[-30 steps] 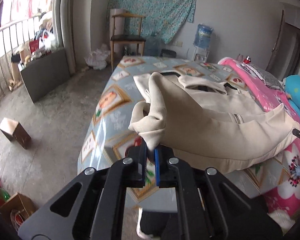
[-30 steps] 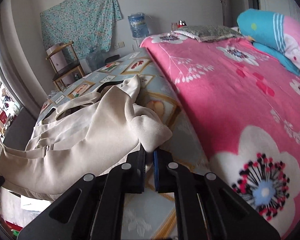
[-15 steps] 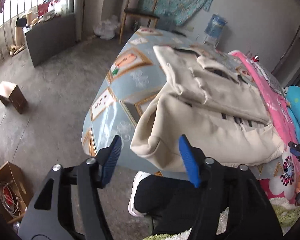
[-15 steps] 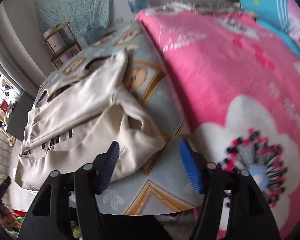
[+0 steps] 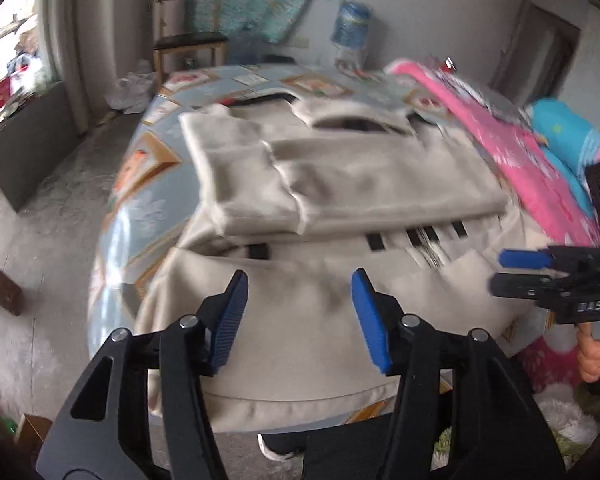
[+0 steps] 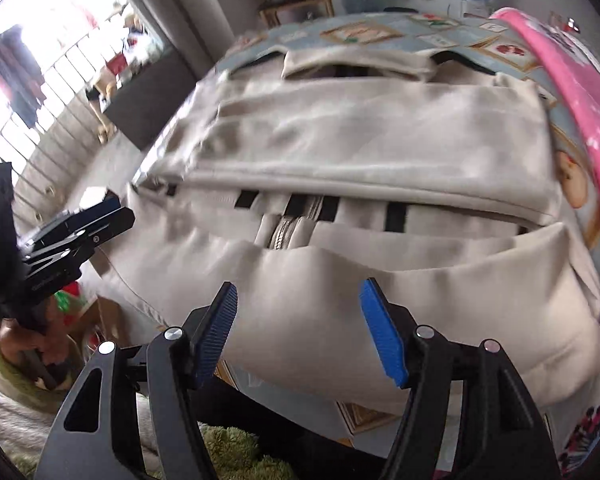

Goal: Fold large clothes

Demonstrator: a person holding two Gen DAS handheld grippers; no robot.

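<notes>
While both views are smeared by motion blur, the main facts read clearly. A beige jacket lies spread over the bed, filling the middle of each frame. Its sleeves are folded across the chest as a broad band in the upper middle, the collar sits at the top centre, and the hem hangs over the near edge of the bed at the bottom. A dark zip line with black gaps runs across the centre of the right wrist view.

The left gripper stands at the lower centre of its own view, blue pads well apart, with only the lower panel of the jacket showing behind the gap; nothing is pinched. Its jaws have just been closing a little after springing apart. The right gripper looks the same in its view: blue pads spread, no cloth between them, jaws likewise just narrowing slightly.

Each tool also shows in the other's frame, the right one at the right edge of the left view, the left one at the left edge of the right view, a hand on the handle. A pink quilt lies along the right side, and a chair stands at the upper left.
</notes>
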